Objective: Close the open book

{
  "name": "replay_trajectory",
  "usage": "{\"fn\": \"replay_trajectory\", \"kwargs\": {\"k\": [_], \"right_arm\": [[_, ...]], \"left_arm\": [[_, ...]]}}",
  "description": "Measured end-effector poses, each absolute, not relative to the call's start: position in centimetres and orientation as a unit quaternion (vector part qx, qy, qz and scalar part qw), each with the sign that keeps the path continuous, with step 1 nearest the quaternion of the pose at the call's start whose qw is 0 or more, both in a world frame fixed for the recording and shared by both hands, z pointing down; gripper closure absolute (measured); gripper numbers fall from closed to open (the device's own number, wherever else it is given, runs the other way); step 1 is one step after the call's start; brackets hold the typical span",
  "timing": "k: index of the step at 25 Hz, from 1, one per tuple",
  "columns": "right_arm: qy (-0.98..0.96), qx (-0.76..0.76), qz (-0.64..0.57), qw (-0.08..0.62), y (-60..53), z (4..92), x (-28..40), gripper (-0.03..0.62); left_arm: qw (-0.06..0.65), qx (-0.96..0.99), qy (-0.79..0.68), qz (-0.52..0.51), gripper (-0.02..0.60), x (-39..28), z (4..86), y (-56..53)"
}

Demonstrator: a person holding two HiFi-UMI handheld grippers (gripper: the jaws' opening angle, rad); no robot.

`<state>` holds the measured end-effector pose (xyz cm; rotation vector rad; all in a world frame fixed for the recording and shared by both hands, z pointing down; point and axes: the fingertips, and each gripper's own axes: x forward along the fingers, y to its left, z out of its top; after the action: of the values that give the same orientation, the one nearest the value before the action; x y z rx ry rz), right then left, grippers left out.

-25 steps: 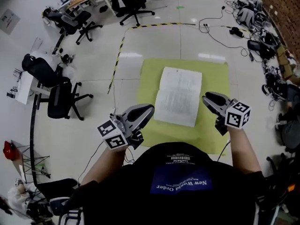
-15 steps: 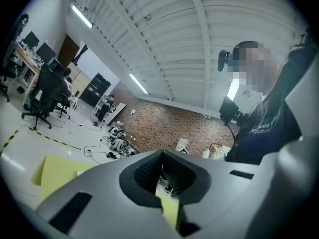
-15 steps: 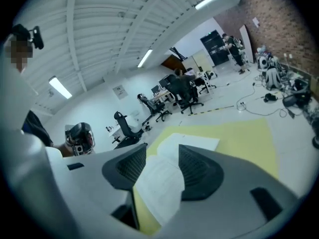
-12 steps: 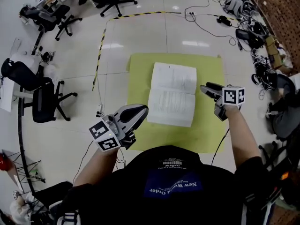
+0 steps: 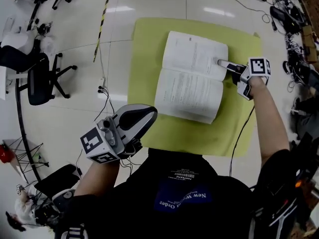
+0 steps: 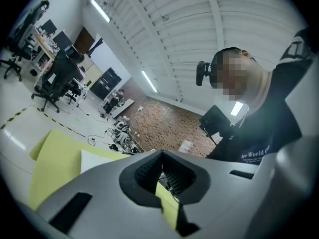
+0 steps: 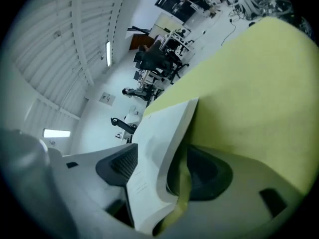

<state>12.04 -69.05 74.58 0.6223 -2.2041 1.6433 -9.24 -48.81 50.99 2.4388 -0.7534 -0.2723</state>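
right gripper (image 5: 222, 62) sits at the right edge of the book (image 5: 192, 78), by the spine fold; its jaws are opening, and the right gripper view shows the edge of the upper half's pages standing between them, one pad over the paper and one under, neither clearly pressing; left gripper (image 5: 151, 113) hangs near the body, left of the book and well apart from it, its jaws drawn together on nothing.

the book lies open and face up on a yellow-green mat (image 5: 149, 49) on the floor, spine running across, far half and near half both flat, corners inside the mat.

handling, as i judge it: a thick paperback, light for its size, covers and pages limp; a few leaves pinched alone would bend or tear rather than bring the half over; better to take the whole far half, cover included, at its outer edge and fold it toward the near half; the near half may slide on the mat, so the left gripper could pin it.

no container is in view by the book; the mat bears the book alone; chairs (image 5: 42, 76) and cables (image 5: 239, 4) lie well apart.
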Motion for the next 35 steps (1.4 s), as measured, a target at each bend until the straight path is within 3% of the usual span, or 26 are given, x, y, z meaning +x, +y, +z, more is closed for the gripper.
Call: {"fn": "replay_trajectory", "kwargs": {"k": [5, 6, 7, 8, 11, 14, 28, 35], "right_arm": [[-0.772, 0.161, 0.606, 0.104, -70.4, 74.2, 10.3, 0.310], [-0.774, 0.160, 0.605, 0.094, -70.5, 74.2, 10.4, 0.344], [-0.776, 0.160, 0.605, 0.079, -70.6, 74.0, 10.7, 0.456], [-0.780, 0.156, 0.604, 0.059, -70.6, 73.6, 10.8, 0.497], [-0.806, 0.122, 0.579, 0.005, -69.6, 70.8, 10.4, 0.544], [-0.851, 0.093, 0.517, 0.000, -67.8, 68.2, 10.0, 0.553], [-0.940, 0.051, 0.312, 0.128, -59.4, 65.7, 9.5, 0.553], [-0.941, -0.011, 0.191, 0.278, -53.6, 67.5, 8.8, 0.531]], "left_arm": [[0.283, 0.910, -0.279, -0.119, 0.575, -8.3, 51.6, -47.9], [0.281, 0.910, -0.279, -0.121, 0.574, -8.1, 51.7, -47.6], [0.280, 0.911, -0.278, -0.123, 0.574, -7.9, 51.8, -47.2], [0.278, 0.911, -0.278, -0.124, 0.575, -8.0, 51.8, -47.0], [0.278, 0.910, -0.282, -0.125, 0.574, -8.5, 51.7, -46.6], [0.278, 0.909, -0.286, -0.124, 0.575, -8.9, 51.5, -46.2], [0.273, 0.911, -0.284, -0.121, 0.575, -8.9, 50.5, -43.2], [0.274, 0.910, -0.286, -0.121, 0.574, -8.9, 50.2, -42.0]]}}
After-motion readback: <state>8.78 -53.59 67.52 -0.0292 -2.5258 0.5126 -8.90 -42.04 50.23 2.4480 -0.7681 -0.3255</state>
